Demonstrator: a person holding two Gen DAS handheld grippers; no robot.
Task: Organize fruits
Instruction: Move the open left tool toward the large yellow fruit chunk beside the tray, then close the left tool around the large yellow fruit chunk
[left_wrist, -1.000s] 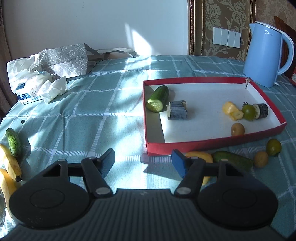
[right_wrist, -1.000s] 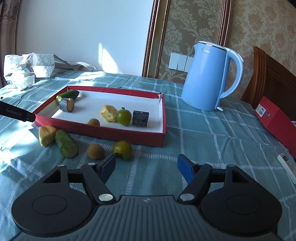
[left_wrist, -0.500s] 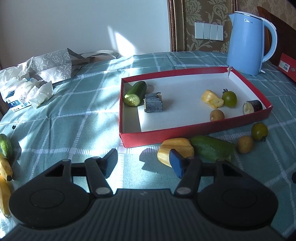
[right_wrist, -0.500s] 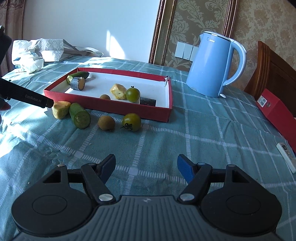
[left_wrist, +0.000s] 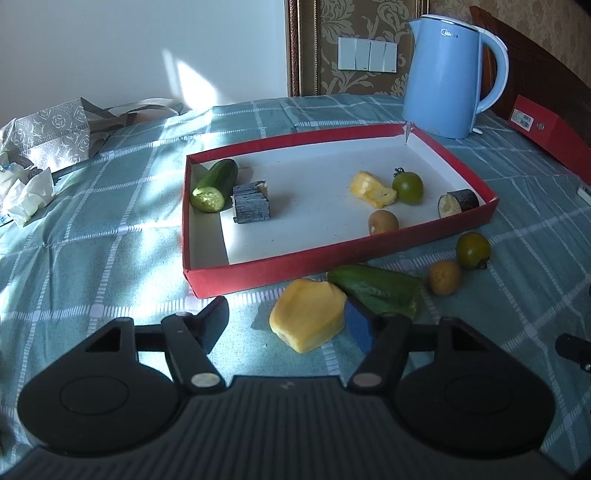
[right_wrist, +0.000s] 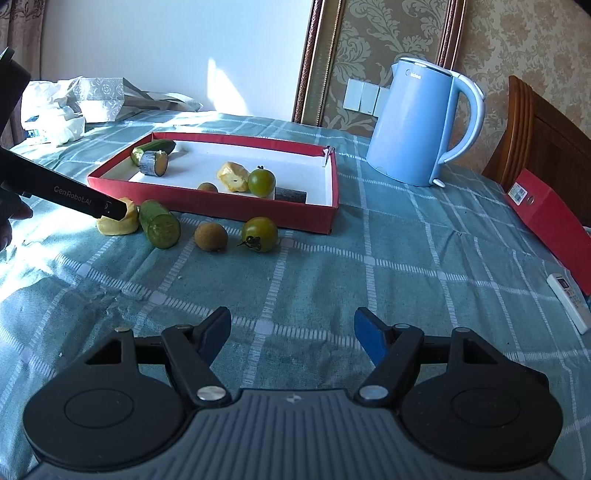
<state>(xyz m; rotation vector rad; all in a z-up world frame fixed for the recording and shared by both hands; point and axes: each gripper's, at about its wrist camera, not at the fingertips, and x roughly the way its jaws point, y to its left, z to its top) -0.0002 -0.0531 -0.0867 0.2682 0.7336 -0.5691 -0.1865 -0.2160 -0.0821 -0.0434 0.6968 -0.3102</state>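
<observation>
Your left gripper (left_wrist: 286, 321) gapes wide around the yellow fruit chunk (left_wrist: 307, 319) beside the red tray (left_wrist: 258, 271).

A light blue electric kettle (left_wrist: 448, 75) is standing on the checked tablecloth (left_wrist: 110, 236) covering the surface. A patterned bag (left_wrist: 55, 129) and crumpled tissues (left_wrist: 27, 192) are lying far left; a white remote (right_wrist: 569, 301) is lying far right.

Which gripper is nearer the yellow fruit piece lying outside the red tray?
Left. The left gripper is open right at the yellow fruit piece, one finger beside it. The right gripper is open over bare tablecloth, well back from that piece.
</observation>
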